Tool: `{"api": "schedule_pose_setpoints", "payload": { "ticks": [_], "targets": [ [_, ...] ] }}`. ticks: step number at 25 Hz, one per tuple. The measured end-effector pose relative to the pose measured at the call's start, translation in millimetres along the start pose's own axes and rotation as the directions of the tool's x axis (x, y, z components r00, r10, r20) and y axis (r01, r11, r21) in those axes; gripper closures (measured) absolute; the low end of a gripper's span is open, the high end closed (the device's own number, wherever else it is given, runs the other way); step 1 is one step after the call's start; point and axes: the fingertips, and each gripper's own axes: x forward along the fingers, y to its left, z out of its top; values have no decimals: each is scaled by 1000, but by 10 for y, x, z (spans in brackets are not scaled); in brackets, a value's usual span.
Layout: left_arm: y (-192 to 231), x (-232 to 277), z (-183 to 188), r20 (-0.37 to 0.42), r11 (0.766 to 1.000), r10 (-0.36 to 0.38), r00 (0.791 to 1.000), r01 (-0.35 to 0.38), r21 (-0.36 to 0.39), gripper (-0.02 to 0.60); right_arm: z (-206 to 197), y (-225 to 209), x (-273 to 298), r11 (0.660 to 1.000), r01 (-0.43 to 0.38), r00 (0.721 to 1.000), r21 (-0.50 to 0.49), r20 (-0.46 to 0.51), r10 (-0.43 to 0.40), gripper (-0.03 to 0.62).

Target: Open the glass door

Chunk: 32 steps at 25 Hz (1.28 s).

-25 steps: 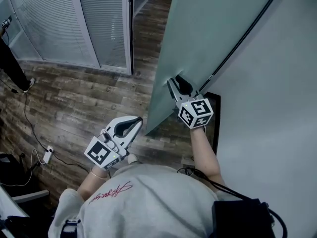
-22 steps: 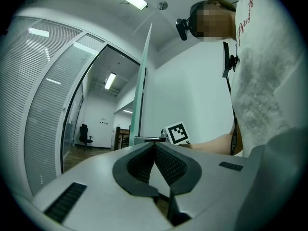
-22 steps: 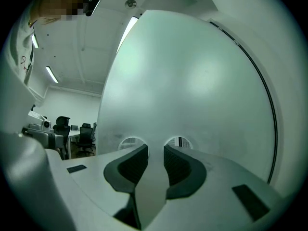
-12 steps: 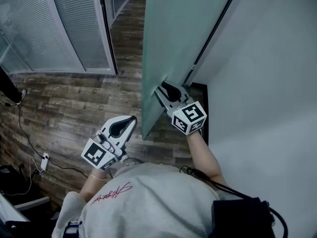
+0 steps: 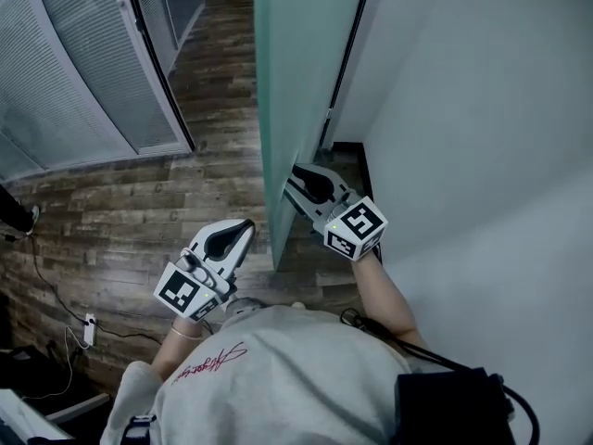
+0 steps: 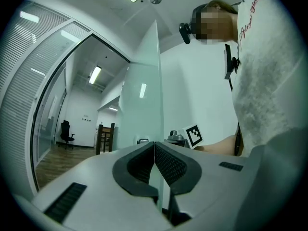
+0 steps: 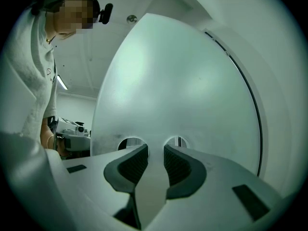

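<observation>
The frosted glass door stands edge-on, swung away from the white wall. My right gripper is at the door's lower edge, on the wall side. In the right gripper view its jaws are shut on the pale door handle, which fills the gap between the pads, with two round clear spots in the glass either side. My left gripper hangs on the other side of the door, apart from it. Its pads meet at the tips with nothing between them. The door rises just beyond it.
A white wall runs close along the right. Glass partitions with blinds and a dark frame line the left. Wooden floor lies between, with a cable and power strip. An office chair stands far down the corridor.
The door has swung further from the wall and now stands nearly edge-on. My right gripper went with it, still on the handle. The left gripper kept beside it, still shut.
</observation>
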Motion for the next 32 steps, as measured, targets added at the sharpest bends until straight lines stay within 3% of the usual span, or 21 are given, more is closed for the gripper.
{"api": "schedule_pose_setpoints", "payload": {
  "ticks": [16,25,32],
  "targets": [
    [-720,667,73,-2,980,-197,981,196,-13,565,147,-278,-1115,998,54,999,-10,-2,-54,482],
    [-1175,925,-186,-57,941,-334,941,331,-66,565,109,-577,-1669,995,97,995,-21,15,-97,489],
    [-1484,1272,144,-10,912,-404,915,402,-86,565,325,-695,-2046,996,77,997,-37,-9,-77,491]
  ]
}}
